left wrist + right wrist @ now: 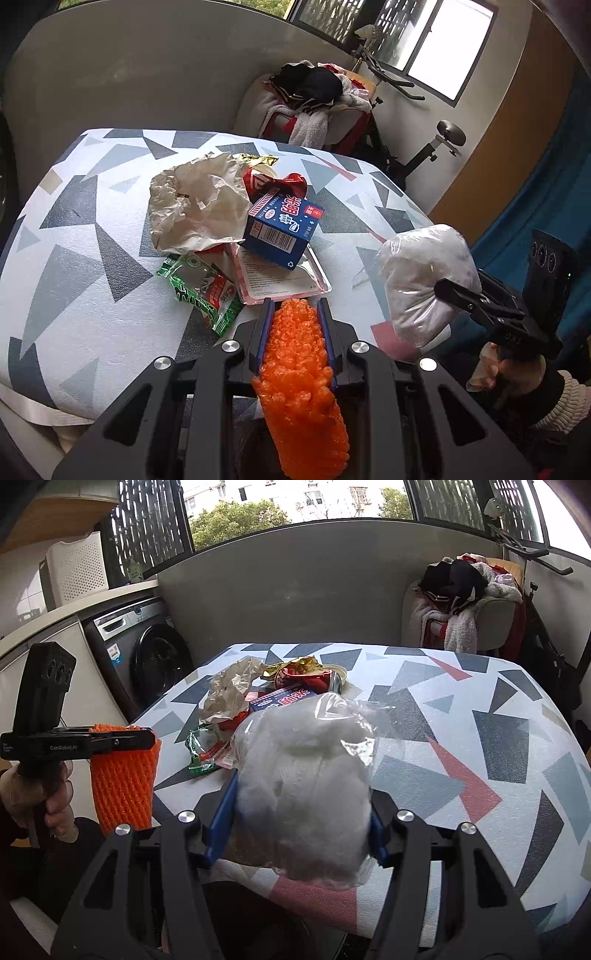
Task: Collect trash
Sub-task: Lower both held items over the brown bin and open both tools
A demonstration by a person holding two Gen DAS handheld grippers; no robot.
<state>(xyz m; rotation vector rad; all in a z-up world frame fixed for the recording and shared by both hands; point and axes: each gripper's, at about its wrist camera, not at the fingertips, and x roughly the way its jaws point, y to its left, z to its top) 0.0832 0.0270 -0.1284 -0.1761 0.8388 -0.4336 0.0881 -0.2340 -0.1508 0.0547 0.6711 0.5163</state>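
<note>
My left gripper point(295, 306) is shut on an orange foam net sleeve point(301, 384) at the table's near edge; it also shows in the right wrist view point(123, 775). My right gripper point(303, 794) is shut on a clear plastic bag of white stuffing point(306, 775), also seen in the left wrist view point(424, 280). A trash pile lies mid-table: a crumpled paper wrapper point(195, 203), a blue carton point(282, 227), a green sachet point(203, 288), a clear tray point(280, 280) and a red can point(310, 681).
The table point(85, 258) has a triangle-patterned cover. A grey wall panel stands behind it. A chair piled with clothes point(314, 99) and an exercise bike point(439, 147) stand at the back right. A washing machine point(144, 661) stands at the left.
</note>
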